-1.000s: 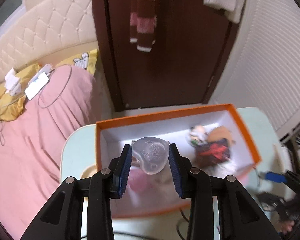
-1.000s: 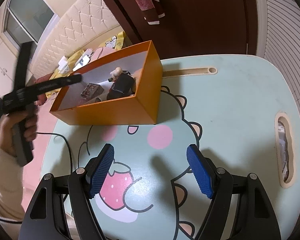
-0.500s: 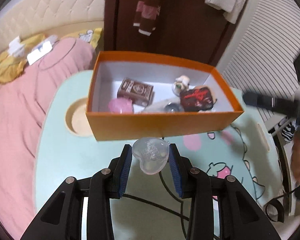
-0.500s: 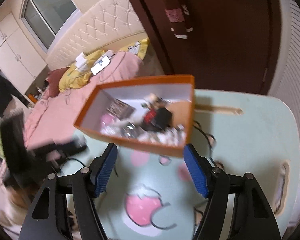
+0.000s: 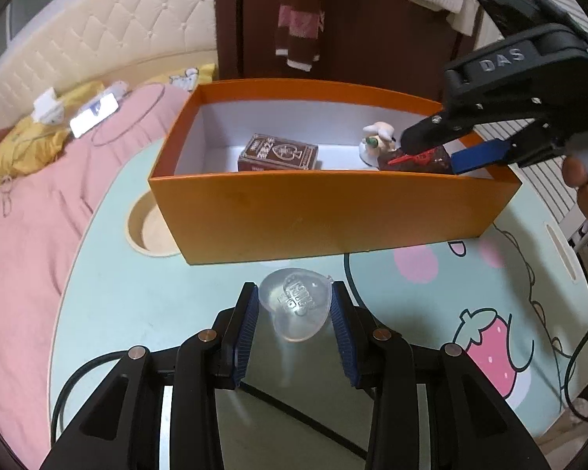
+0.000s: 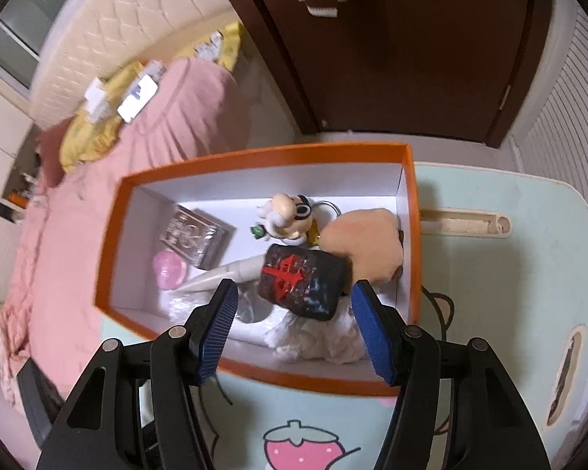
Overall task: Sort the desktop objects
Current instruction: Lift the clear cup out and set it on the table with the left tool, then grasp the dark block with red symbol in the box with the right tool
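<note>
My left gripper (image 5: 294, 309) is shut on a clear heart-shaped plastic case (image 5: 296, 305), held low over the mint-green table in front of the orange box (image 5: 333, 215). My right gripper (image 6: 294, 325) is open and empty, hovering over the near side of the orange box (image 6: 254, 160), above a black pouch with red markings (image 6: 303, 282). The right gripper also shows at the upper right of the left wrist view (image 5: 490, 125). Inside the box lie a card deck (image 6: 194, 235), a pink round thing (image 6: 169, 270), a small figurine (image 6: 288, 215) and a tan plush (image 6: 362, 246).
The cartoon-printed table (image 5: 137, 293) has a round cup hole (image 5: 149, 231) at the left and a slot (image 6: 466, 225) beyond the box. A black cable (image 5: 78, 376) lies at the near left. A pink bed (image 5: 39, 203) borders the table's left side; a dark door (image 6: 411, 39) stands behind.
My left gripper has pulled back out of the box with the clear heart case and dropped low in front of it. My right gripper has moved from the table to above the box.
</note>
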